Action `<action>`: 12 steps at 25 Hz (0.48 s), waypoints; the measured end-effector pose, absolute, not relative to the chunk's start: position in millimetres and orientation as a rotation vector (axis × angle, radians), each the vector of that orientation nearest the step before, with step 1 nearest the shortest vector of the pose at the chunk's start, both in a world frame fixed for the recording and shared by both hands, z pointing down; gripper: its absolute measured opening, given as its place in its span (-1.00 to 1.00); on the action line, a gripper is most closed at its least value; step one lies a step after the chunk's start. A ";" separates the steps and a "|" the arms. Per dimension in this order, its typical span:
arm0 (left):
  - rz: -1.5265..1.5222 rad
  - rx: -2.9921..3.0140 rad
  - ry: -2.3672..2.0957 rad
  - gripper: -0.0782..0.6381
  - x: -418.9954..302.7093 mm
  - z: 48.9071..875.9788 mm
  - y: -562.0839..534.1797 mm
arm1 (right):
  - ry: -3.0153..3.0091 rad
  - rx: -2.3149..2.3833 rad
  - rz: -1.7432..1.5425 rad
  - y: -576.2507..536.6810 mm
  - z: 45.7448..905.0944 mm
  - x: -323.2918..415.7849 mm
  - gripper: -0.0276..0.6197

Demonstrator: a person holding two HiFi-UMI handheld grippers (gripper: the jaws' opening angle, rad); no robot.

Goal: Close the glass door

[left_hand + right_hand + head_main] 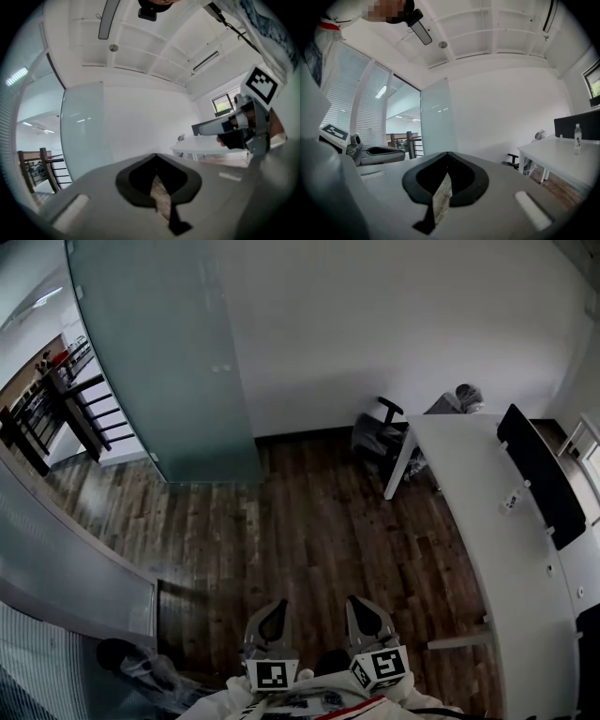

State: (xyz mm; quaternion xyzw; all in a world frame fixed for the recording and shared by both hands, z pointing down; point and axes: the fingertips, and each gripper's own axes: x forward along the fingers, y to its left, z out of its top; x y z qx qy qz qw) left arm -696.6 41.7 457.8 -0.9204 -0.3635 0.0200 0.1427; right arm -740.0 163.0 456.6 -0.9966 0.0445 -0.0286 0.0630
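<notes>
In the head view, the frosted glass door [164,362] stands at 11 o'clock, a tall pale green panel lying against the white wall [394,324], with the doorway to its left uncovered. A dark railing [66,413] shows through that opening at 9 o'clock. The left gripper [274,607] and right gripper [361,604] sit side by side at 6 o'clock over the dark wood floor [319,531], well apart from the door. A long white desk [497,521] runs from 2 to 4 o'clock and carries a black divider panel [539,474]. A black office chair [380,432] stands at its far end, near 1 o'clock.

In the left gripper view, the jaws are pressed together at the tips and grip nothing; only a sliver of floor shows through the slit below them. The glass door is at 9 o'clock, far beyond the jaws, and the right gripper shows at 3 o'clock.

In the right gripper view, the jaws are likewise closed tip to tip and empty. The door rises at 12 o'clock just above them in the picture, though well away. The left gripper lies at 9 o'clock in front of white window blinds [351,108], and a clear bottle [577,132] stands on the desk at 3 o'clock.
</notes>
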 end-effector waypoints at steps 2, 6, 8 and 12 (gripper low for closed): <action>0.082 -2.667 -1.043 -0.77 -677.5 454.5 44.5 | 0.117 -3.014 -0.061 166.5 453.2 -726.6 -0.90; 0.118 -2.692 -1.038 -0.77 -637.0 451.7 62.9 | 0.106 -2.996 -0.017 188.8 451.5 -688.4 -0.90; 0.119 -2.671 -1.044 -0.77 -609.4 456.1 76.8 | 0.091 -2.967 0.005 205.5 456.4 -659.7 -0.90; 0.103 -2.688 -1.002 -0.77 -541.0 467.2 106.4 | 0.099 -2.959 0.019 241.7 468.6 -590.3 -0.90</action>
